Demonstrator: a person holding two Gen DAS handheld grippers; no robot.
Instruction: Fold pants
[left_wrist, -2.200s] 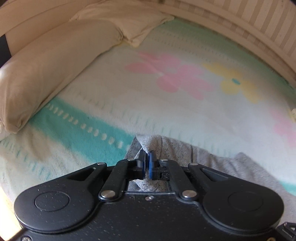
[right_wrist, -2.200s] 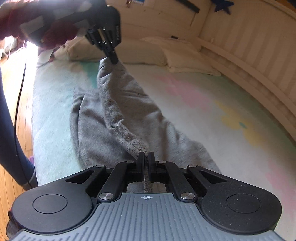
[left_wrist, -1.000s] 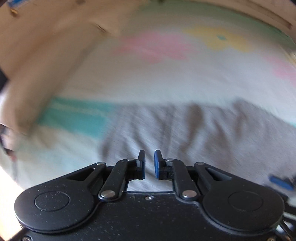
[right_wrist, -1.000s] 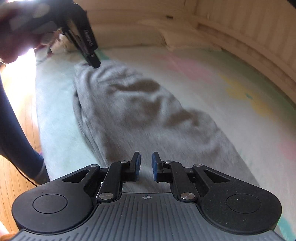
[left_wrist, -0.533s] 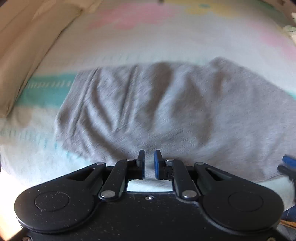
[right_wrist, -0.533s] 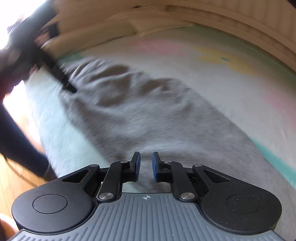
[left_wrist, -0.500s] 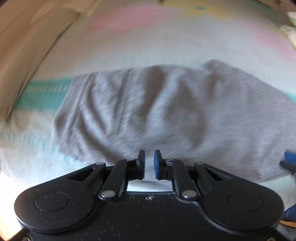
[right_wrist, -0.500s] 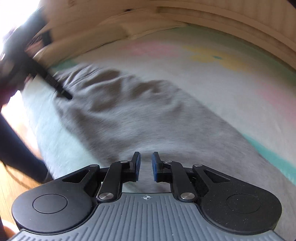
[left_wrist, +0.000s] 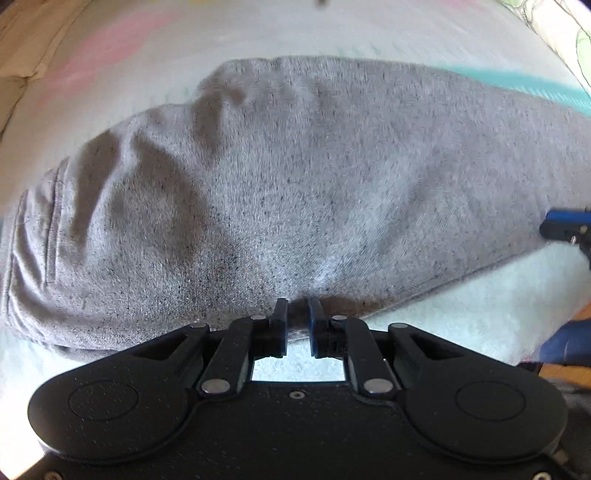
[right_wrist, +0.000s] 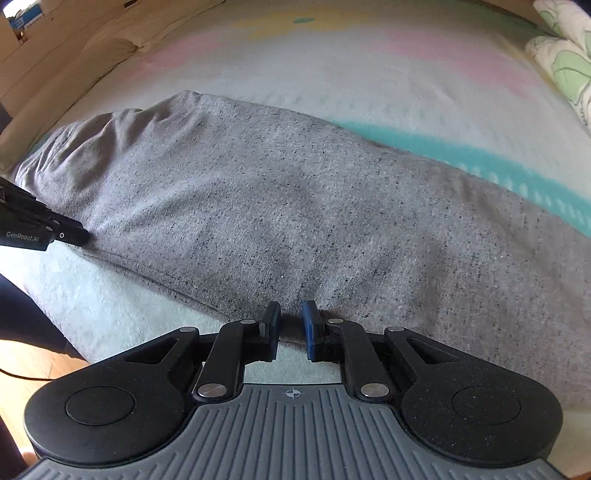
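Both tongs (left_wrist: 297, 317) (right_wrist: 290, 319) apart, maybe touching grey pants' (right_wrist: 295, 206) near edge

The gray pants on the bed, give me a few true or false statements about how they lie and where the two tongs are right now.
1. The gray pants lie flat on the bed cover. True.
2. The left tongs hold a pant leg lifted high in the air. False: their fingers stand slightly apart at the near edge of the pants, which lie on the bed.
3. The right tongs are at the near edge of the pants, fingers apart. True.
4. The pants are blue denim. False: they are speckled gray knit.
5. A turquoise stripe of the bed cover shows beyond the pants. True.
6. A pillow lies on top of the pants. False: nothing lies on them.
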